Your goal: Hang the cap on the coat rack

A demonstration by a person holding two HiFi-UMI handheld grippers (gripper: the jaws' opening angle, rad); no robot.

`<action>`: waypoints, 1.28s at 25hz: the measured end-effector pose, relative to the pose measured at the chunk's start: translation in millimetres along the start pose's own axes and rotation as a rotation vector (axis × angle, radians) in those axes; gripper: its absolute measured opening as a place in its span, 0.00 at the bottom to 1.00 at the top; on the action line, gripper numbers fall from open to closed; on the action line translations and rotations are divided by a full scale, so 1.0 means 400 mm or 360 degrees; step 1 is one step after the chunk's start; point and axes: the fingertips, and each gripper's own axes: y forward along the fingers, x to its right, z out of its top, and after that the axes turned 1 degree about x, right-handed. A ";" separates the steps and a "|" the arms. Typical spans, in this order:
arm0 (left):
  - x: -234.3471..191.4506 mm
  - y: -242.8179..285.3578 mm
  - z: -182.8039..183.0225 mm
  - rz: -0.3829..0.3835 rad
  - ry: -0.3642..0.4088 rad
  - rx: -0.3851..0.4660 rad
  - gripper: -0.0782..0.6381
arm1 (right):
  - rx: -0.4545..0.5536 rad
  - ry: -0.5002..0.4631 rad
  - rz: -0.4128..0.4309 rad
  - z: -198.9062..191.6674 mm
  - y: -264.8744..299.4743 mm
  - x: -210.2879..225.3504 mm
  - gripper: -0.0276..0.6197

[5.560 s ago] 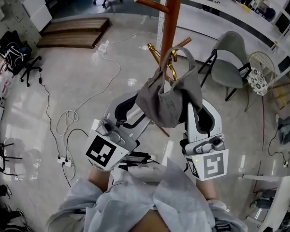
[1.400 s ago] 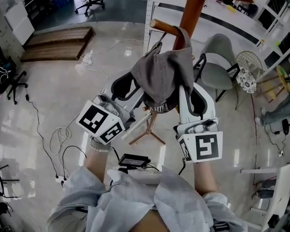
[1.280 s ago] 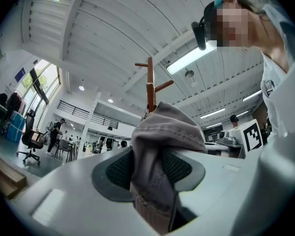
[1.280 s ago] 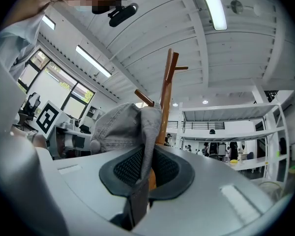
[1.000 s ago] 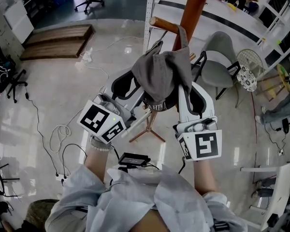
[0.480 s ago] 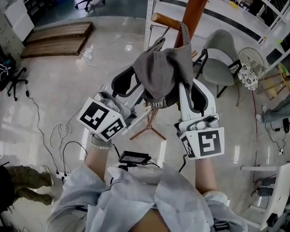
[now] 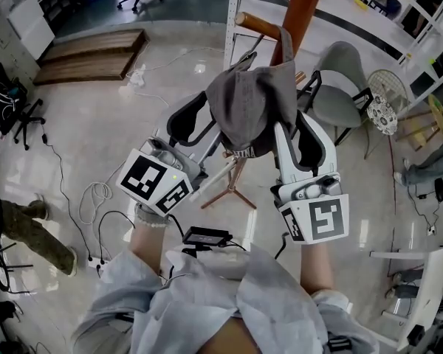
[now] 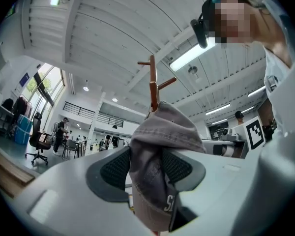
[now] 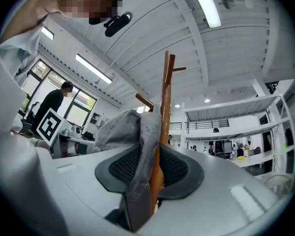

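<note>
Up at the coat rack [image 7: 301, 6], the cap [image 7: 249, 102] hung draped against the pole, its back strap apparently hooked over the peg [image 7: 260, 26]; that was my read from the head view. My left gripper [image 8: 147, 167] was clamped on a fold of the cap, with fabric filling the gap from pad to pad. My right gripper [image 9: 148, 167] had just been opening its jaws and they stood wide. A strip of the cap hung between them, lying against one pad only, and the pole showed in the gap beside it. So right counted as released, left not yet.

Progress, my judgement: nearly done. The cap was up, at the rack and seemingly on the peg. I could not confirm from any view that the strap sat fully over the peg, because the crown hid the contact.

Left to do, as I judged it: open the left jaws, draw both grippers back clear and see that the cap hangs on its own. One risk I flagged was loose fabric snagging on a pad during the pull-back and tugging the strap off the peg.
</note>
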 end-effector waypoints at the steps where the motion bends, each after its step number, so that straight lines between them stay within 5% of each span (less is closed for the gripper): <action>1: 0.001 -0.004 0.002 0.0010 0.0018 -0.0005 0.36 | 0.0007 0.0001 -0.0001 0.004 -0.003 0.000 0.22; 13: 0.014 -0.080 0.033 0.0122 0.0085 0.0014 0.35 | 0.0067 0.0021 -0.0039 0.035 -0.053 0.003 0.22; 32: 0.138 -0.124 0.063 0.0040 0.0170 0.0087 0.31 | 0.0113 -0.0012 -0.0031 0.059 -0.145 -0.031 0.15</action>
